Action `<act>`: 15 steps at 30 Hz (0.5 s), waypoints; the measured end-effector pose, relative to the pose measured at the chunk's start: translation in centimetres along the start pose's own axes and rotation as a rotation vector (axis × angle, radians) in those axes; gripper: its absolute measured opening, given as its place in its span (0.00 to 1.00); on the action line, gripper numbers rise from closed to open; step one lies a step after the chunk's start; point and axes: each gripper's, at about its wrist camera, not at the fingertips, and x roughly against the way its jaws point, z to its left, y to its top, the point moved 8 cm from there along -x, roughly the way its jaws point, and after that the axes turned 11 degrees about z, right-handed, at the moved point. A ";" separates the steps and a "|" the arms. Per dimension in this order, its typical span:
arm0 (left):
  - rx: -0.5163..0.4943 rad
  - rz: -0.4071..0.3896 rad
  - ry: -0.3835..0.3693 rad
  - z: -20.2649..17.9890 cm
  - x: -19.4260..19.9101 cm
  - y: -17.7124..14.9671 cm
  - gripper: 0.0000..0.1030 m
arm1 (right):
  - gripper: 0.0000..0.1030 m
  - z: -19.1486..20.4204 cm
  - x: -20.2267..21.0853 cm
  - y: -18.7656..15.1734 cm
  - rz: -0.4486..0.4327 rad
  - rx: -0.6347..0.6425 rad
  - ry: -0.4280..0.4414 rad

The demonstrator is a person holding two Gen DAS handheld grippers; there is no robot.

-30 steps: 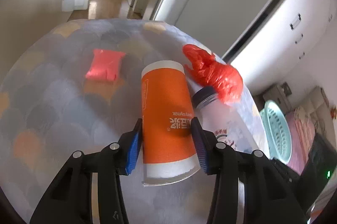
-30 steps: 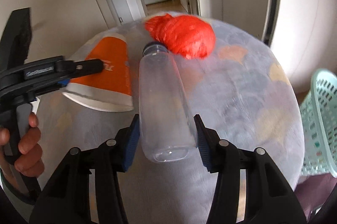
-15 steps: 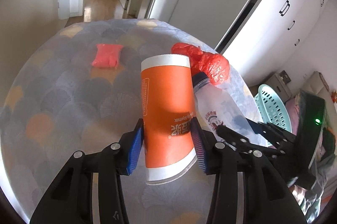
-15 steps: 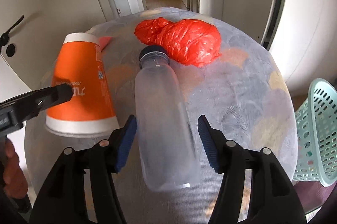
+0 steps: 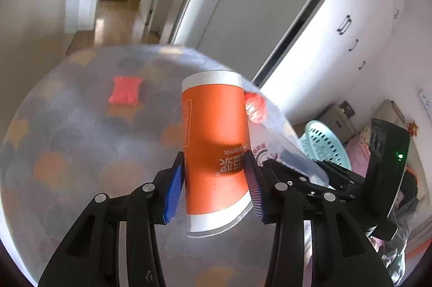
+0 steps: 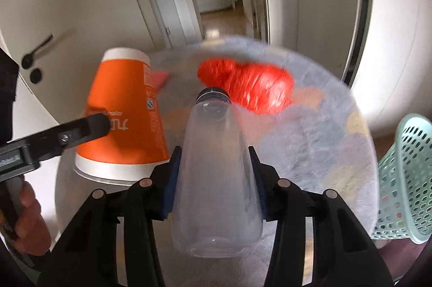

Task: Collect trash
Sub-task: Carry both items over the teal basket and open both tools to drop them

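My left gripper [image 5: 214, 179] is shut on an orange paper cup [image 5: 214, 130] and holds it above the round table [image 5: 67, 152]. The cup also shows in the right wrist view [image 6: 124, 114]. My right gripper [image 6: 214, 176] is shut on a clear plastic bottle [image 6: 214, 179] with a dark cap, lifted above the table; the bottle shows in the left wrist view [image 5: 280, 141]. A crumpled red plastic bag [image 6: 251, 87] lies on the table beyond the bottle. A small pink packet [image 5: 125, 93] lies on the table's far left.
A teal perforated basket [image 6: 405, 179] stands off the table's right edge; it also shows in the left wrist view [image 5: 324, 143]. White cabinets [image 5: 351, 30] rise to the right. A doorway and hallway [image 6: 213, 3] lie beyond the table.
Both grippers have lifted with their loads: the cup and the bottle now hang higher above the table, and the table looks farther away and blurred.
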 end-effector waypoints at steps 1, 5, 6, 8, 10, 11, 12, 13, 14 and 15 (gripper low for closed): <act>-0.009 -0.008 -0.004 -0.4 0.3 0.2 0.40 | 0.42 -0.1 0.8 0.1 -0.016 -0.004 -0.003; -0.065 -0.033 -0.025 -3.1 0.9 1.2 0.40 | 0.42 -1.6 4.3 0.6 -0.090 -0.036 -0.024; -0.080 -0.036 -0.033 -3.9 0.8 1.6 0.40 | 0.42 -2.3 5.3 0.6 -0.112 -0.051 -0.037; -0.104 -0.037 -0.047 -5.1 0.5 2.0 0.40 | 0.42 -4.0 7.1 0.8 -0.150 -0.080 -0.068; -0.141 -0.036 -0.065 -7.1 -0.1 2.8 0.40 | 0.42 -5.9 9.0 0.7 -0.186 -0.114 -0.109; -0.161 -0.035 -0.076 -8.2 -0.4 3.2 0.40 | 0.42 -7.4 10.1 0.6 -0.208 -0.142 -0.138; -0.178 -0.034 -0.087 -9.2 -0.9 3.5 0.40 | 0.42 -8.3 10.6 0.6 -0.219 -0.159 -0.157; -0.191 -0.033 -0.096 -9.9 -1.2 3.6 0.40 | 0.42 -9.7 11.4 0.5 -0.234 -0.183 -0.185; -0.205 -0.032 -0.107 -10.9 -1.7 3.8 0.40 | 0.42 -10.7 12.0 0.3 -0.243 -0.198 -0.206; -0.227 -0.030 -0.124 -12.4 -2.5 4.3 0.40 | 0.42 -12.2 12.6 0.1 -0.254 -0.221 -0.239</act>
